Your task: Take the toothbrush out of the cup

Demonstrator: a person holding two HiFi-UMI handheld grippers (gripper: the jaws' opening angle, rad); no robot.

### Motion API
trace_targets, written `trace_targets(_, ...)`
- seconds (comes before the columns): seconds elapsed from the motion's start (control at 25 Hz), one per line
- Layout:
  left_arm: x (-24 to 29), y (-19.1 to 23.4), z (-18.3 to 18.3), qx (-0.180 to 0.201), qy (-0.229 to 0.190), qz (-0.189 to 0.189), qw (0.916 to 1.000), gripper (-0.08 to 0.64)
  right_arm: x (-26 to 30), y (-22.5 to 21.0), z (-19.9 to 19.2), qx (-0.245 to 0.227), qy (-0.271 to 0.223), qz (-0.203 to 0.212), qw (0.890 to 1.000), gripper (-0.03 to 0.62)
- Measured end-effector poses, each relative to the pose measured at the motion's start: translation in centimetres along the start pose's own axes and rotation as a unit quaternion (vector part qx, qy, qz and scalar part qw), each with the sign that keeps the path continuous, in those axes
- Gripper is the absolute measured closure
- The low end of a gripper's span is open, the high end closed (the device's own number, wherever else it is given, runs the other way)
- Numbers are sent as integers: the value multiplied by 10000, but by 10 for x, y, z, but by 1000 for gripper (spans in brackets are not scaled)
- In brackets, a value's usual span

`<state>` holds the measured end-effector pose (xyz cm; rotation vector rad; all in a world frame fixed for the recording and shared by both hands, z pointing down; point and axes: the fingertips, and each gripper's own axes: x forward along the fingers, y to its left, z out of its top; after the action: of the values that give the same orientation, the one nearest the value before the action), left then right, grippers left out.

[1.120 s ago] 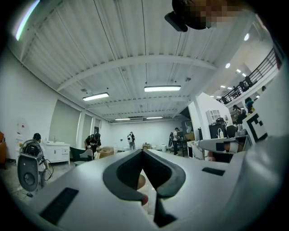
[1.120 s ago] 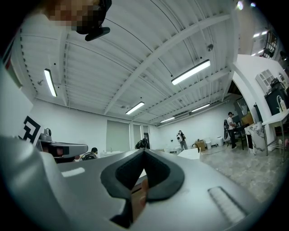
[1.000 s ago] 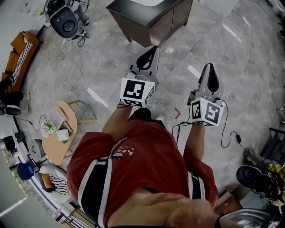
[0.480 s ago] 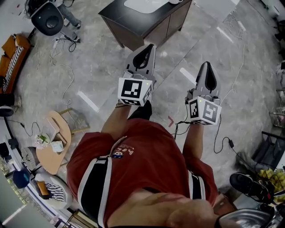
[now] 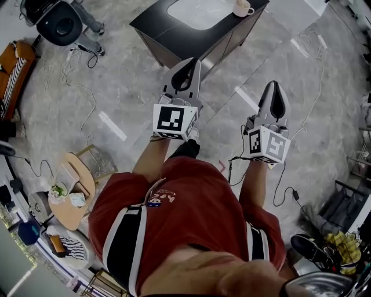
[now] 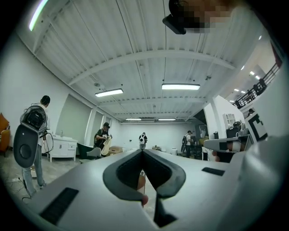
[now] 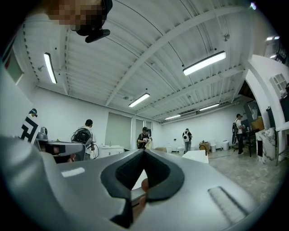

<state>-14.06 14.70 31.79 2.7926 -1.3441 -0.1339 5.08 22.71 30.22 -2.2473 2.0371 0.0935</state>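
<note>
With left gripper (image 5: pixel 195 61) and right gripper (image 5: pixel 272 85) clenched empty, best approach the cup (image 5: pixel 241 7) at 1 o'clock on the worktop (image 5: pixel 157 26), then open.

head: steeply down; left gripper (image 5: pixel 195 61), right gripper (image 5: pixel 272 84) views: level, shared hall (image 6: pixel 151 131)

glossy marbled stone floor (image 5: pixel 133 75); matt dark cabinet (image 5: pixel 162 29); glossy pale cup (image 5: pixel 240 7).

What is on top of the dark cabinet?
A pale sink basin and a cup with a handle sit on the dark cabinet. What is inside the cup cannot be made out; it is too small.
</note>
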Motion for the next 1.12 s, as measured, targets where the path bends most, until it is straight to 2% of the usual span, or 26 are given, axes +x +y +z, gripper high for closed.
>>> trace_targets(0.2,29,28,-10,-77,26,28,10000,554,43,5,-12,-74,74,39,9999,583)
trace_targets(0.6,77,47,8,19,-195,-44,9998,554,94,1,-2,-128,-100,86,9998,583)
trace_targets(0.88,133,35,7,180,-204,-66,9996,554,137,-36,-12,29,-198,114,9997,583)
trace_targets(1.12,208,7,11,331,-147,40,9993,554,185,-95,1,116,-249,144,9995,582)
